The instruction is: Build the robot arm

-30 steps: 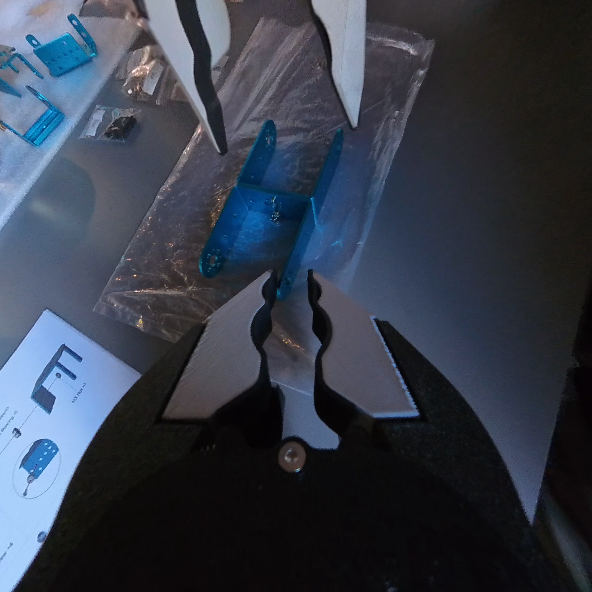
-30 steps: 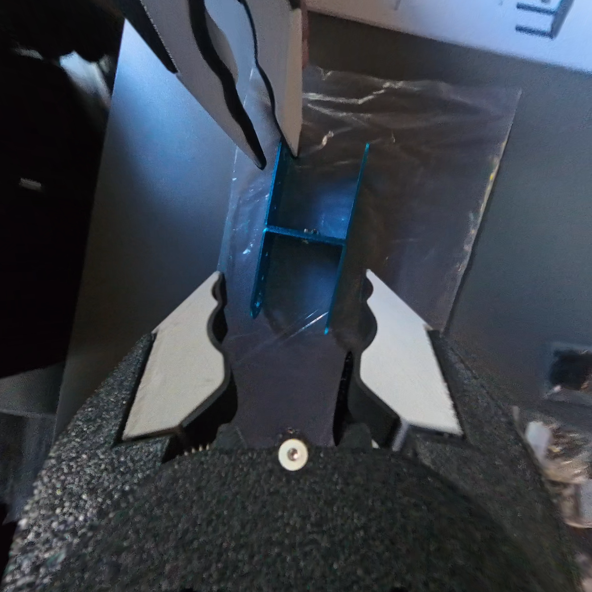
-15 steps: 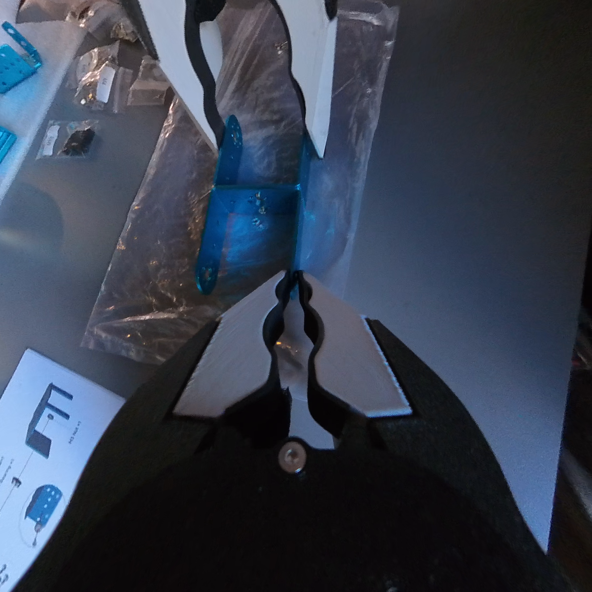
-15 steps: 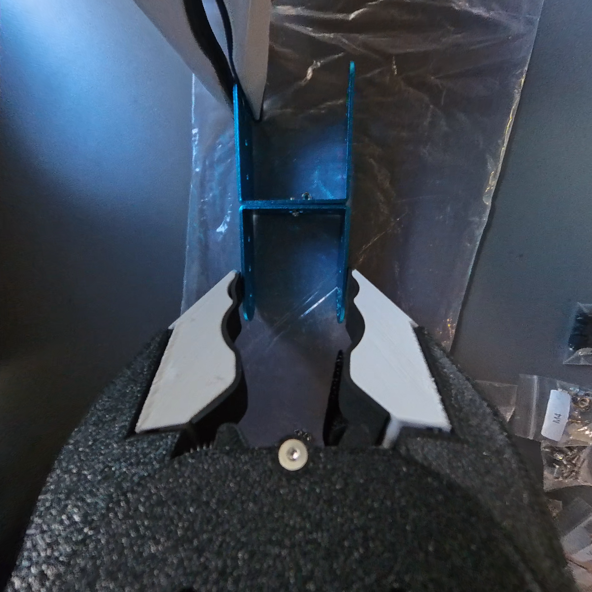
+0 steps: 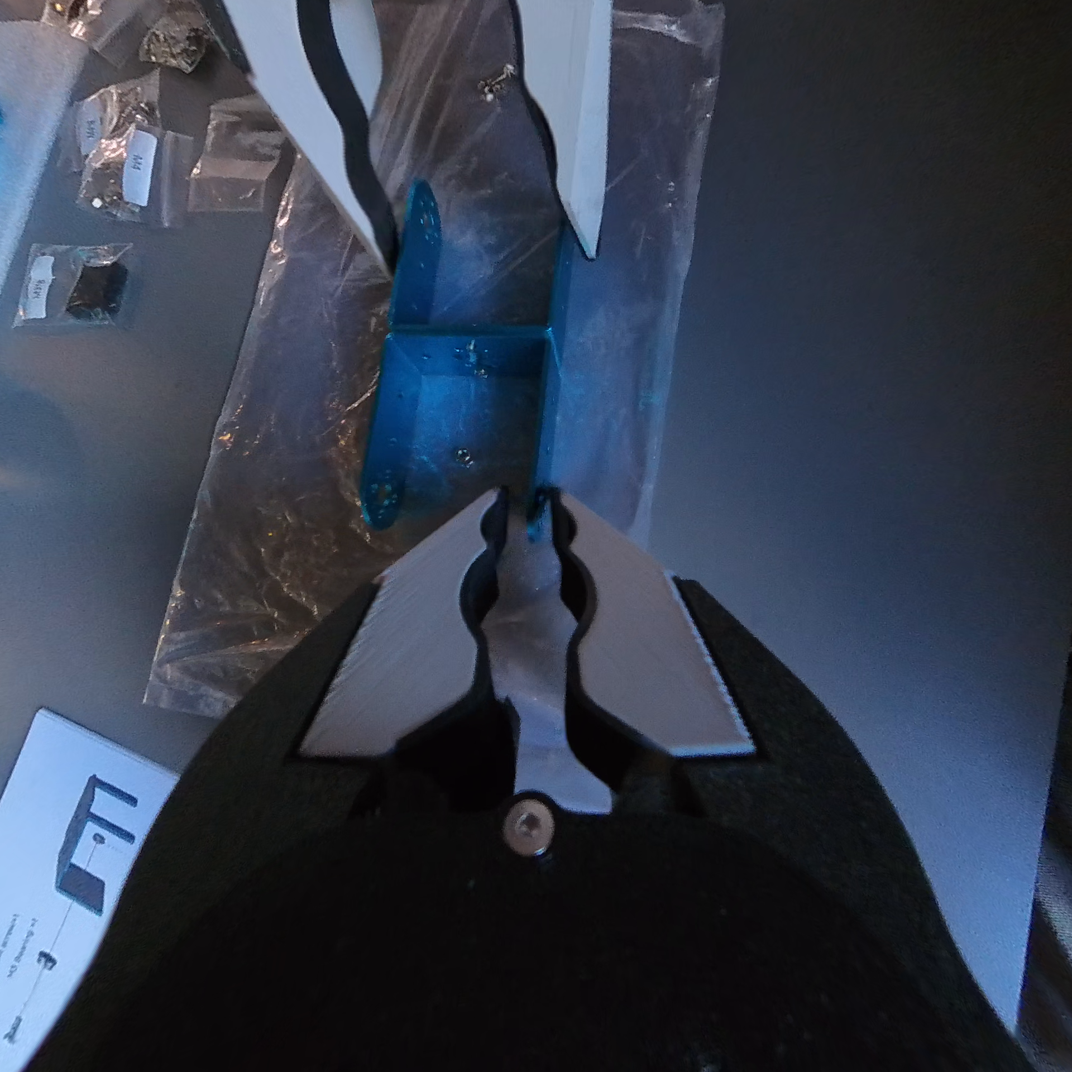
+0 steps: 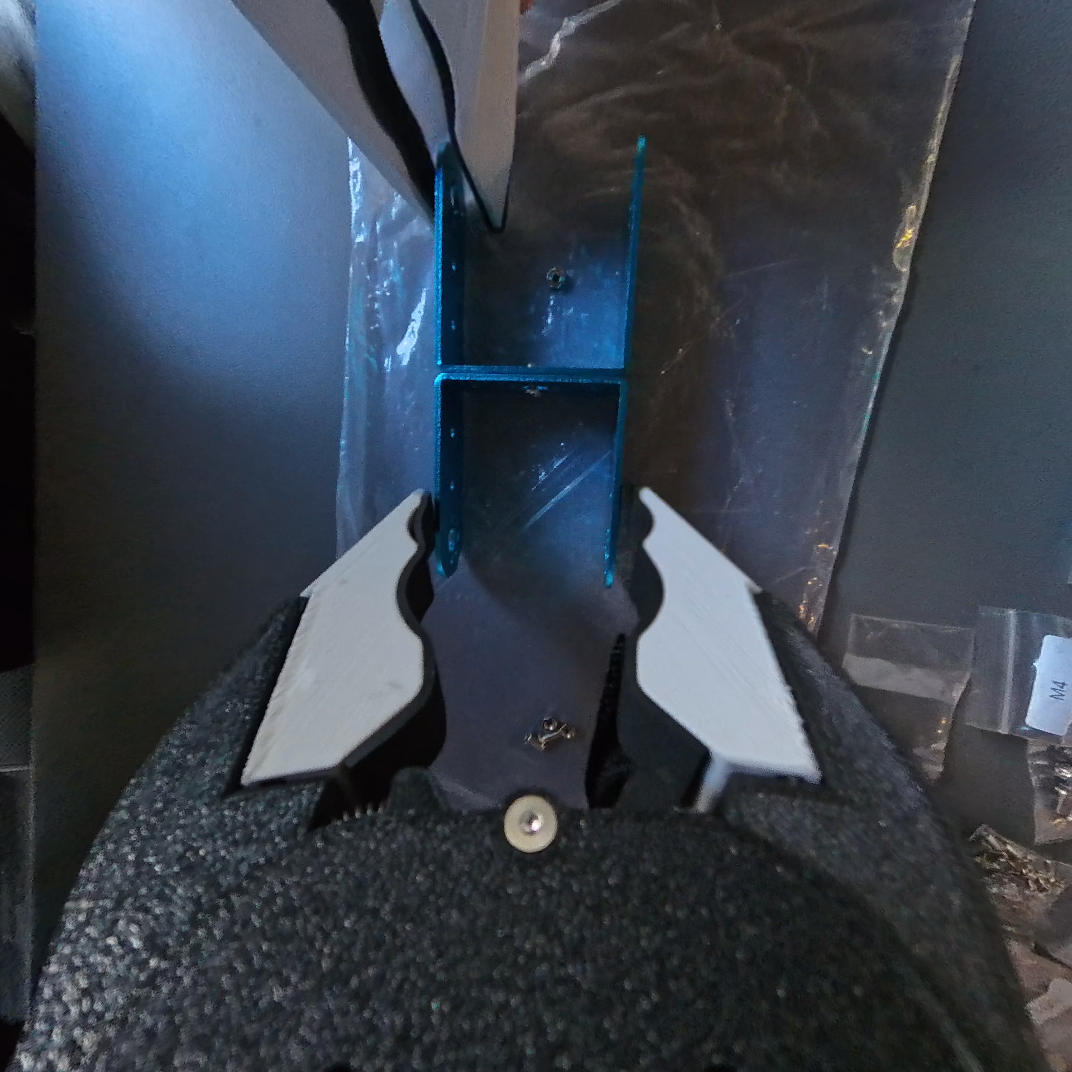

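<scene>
A blue H-shaped metal bracket [image 5: 464,406] lies on a clear plastic bag [image 5: 261,522] on the grey table. My left gripper [image 5: 528,499] is narrowly open. Its tips straddle the near end of the bracket's right side plate, which lies against the right finger. In the right wrist view it [image 6: 464,197] straddles that plate at the bracket's [image 6: 533,377] far left. My right gripper [image 6: 533,499] is open, and its fingers stand just outside both side plates at the other end. It shows at the top of the left wrist view [image 5: 487,255]. A loose nut [image 6: 557,278] lies inside the bracket.
Small screws [image 6: 551,739] lie on the table between my right gripper's fingers. Small bags of hardware [image 5: 116,168] and a bag of black parts [image 5: 75,290] lie at the left, with more bags [image 6: 1015,684] in the right wrist view. A printed instruction sheet [image 5: 58,870] lies near left. The table edge [image 5: 1044,812] runs at the right. Left tips to right tips: about 9 centimetres.
My left gripper closed on the side plate's end, then its jaws parted a little. My right gripper moved forward until its fingers flank the bracket's other end.
</scene>
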Tool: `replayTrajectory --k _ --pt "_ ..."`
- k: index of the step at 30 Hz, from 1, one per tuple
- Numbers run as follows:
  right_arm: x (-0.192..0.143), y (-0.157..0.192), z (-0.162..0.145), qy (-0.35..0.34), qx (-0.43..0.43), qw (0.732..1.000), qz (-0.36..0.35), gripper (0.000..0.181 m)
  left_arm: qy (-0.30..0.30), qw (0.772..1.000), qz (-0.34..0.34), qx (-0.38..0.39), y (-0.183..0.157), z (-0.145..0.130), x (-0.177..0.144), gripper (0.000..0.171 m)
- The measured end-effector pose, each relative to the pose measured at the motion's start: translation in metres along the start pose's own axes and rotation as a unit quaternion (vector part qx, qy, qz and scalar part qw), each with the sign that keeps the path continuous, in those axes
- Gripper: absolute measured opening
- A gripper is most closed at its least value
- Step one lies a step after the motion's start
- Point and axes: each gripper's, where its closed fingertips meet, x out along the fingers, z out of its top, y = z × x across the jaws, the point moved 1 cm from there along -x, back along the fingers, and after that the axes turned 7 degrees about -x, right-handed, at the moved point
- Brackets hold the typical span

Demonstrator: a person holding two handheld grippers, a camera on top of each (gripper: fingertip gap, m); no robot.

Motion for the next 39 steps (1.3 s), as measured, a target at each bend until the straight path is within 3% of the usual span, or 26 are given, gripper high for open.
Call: replayTrajectory --k 2,4,7,11,16,26,32,39 --pt "-0.002 -0.002 0.001 -0.015 0.002 1.0 -0.005 0.078 -0.013 1.0 -0.016 -0.006 -0.001 0.001 -0.005 0.032" --pt "-0.013 -0.006 0.001 -0.041 0.005 0.999 -0.024 0.079 -0.041 0.999 -0.033 -0.006 0.001 0.005 -0.016 0.032" --pt "-0.036 -0.01 0.0 -0.104 0.02 0.991 -0.077 0.077 -0.09 0.995 -0.044 -0.021 0.018 0.018 -0.029 0.03" --pt "-0.054 0.008 0.003 -0.255 0.07 0.956 -0.129 0.065 -0.085 0.994 -0.063 -0.009 0.025 0.024 -0.014 0.015" --pt "-0.057 0.025 -0.012 -0.29 0.091 0.939 -0.157 0.059 -0.049 0.996 -0.079 0.003 0.02 0.017 0.007 0.01" --pt "-0.051 0.035 -0.007 -0.283 0.078 0.947 -0.129 0.058 -0.014 0.997 -0.073 -0.012 0.023 0.011 0.014 0.017" --pt "-0.047 0.036 -0.007 -0.283 0.084 0.949 -0.113 0.056 0.001 0.997 -0.074 -0.001 0.018 0.012 0.016 0.002" --pt "-0.048 0.042 -0.001 -0.294 0.084 0.947 -0.103 0.05 0.024 0.998 -0.05 0.034 0.018 0.013 0.017 0.0"
